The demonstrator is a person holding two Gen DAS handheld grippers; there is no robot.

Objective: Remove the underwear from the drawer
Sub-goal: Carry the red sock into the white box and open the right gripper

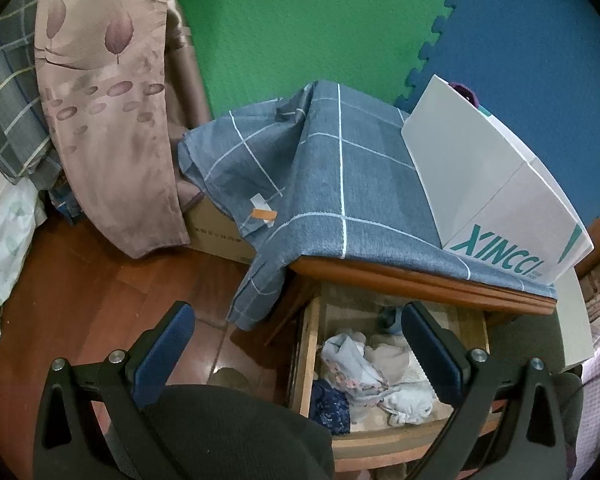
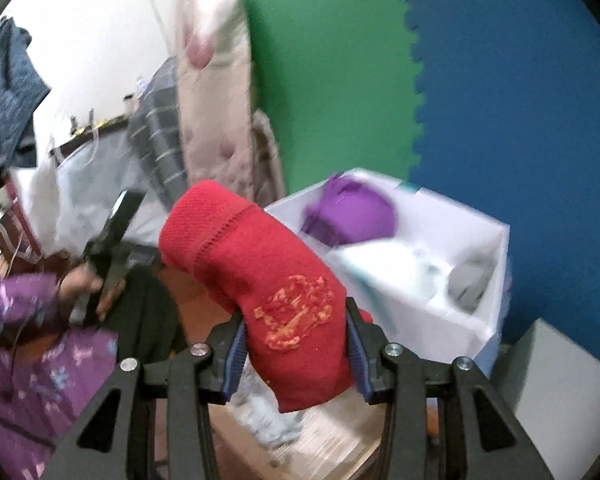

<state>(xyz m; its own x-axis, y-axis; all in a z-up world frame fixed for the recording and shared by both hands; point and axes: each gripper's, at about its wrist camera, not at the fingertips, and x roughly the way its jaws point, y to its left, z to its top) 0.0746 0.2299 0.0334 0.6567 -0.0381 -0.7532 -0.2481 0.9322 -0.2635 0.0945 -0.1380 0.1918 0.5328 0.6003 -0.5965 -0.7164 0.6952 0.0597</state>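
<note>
The wooden drawer point(image 1: 306, 360) stands pulled out under a nightstand. Several crumpled pieces lie in it: a pale blue floral one point(image 1: 350, 360), a beige one point(image 1: 390, 356), a white one point(image 1: 406, 404) and a dark navy one point(image 1: 330, 402). My left gripper point(image 1: 298, 316) hangs open above the drawer's left side with nothing between its blue pads point(image 1: 164, 356). My right gripper point(image 2: 296, 316) is shut on red underwear point(image 2: 260, 264) with a gold embroidered motif, held high in the air. The red cloth bulges up and to the left out of the jaws.
A blue checked cloth point(image 1: 340, 184) covers the nightstand top, and a white box point(image 1: 496, 196) stands on it. In the right wrist view the white box point(image 2: 440, 320) holds a purple garment point(image 2: 352, 216) and pale pieces. A hand point(image 2: 80, 284) in a purple sleeve is at the left.
</note>
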